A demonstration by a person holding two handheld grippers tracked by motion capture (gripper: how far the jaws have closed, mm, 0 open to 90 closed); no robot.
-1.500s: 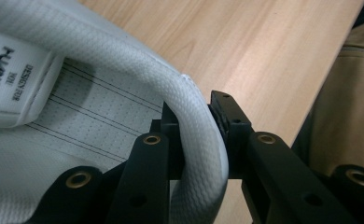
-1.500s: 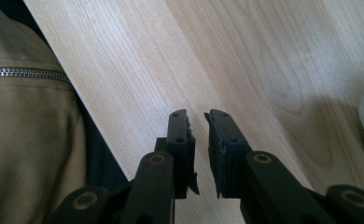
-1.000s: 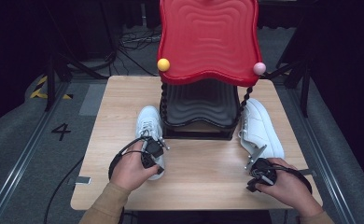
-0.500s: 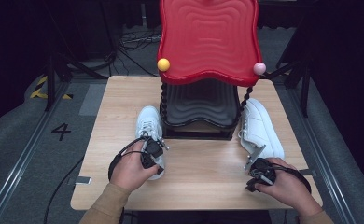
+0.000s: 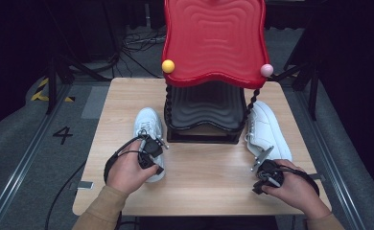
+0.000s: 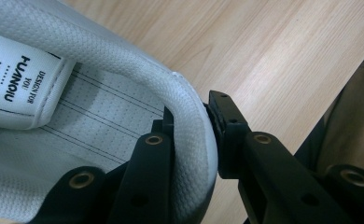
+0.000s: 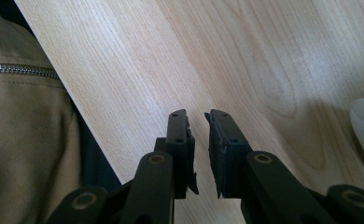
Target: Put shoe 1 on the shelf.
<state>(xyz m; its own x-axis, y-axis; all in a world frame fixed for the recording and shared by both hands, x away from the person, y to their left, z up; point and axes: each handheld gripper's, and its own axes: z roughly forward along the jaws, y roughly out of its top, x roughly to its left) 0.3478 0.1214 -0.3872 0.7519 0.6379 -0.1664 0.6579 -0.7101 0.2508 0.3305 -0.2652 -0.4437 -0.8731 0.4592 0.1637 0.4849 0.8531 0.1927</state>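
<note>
The left gripper [image 6: 189, 130] is pinching the heel rim of the left shoe [image 5: 148, 125] at lower left of the bench [image 5: 209, 167], lifting barely begun, while the right gripper [image 7: 199, 140], jaws nearly together on nothing, is waiting beside the right shoe [image 5: 266, 129], both shoes not yet on the rack [image 5: 206, 115]

I see my left gripper [image 5: 152, 151] at the heel of the left shoe [image 5: 149, 125], my right gripper [image 5: 264, 165] just near the right shoe [image 5: 266, 130], both beside the red rack [image 5: 214, 43].
</note>
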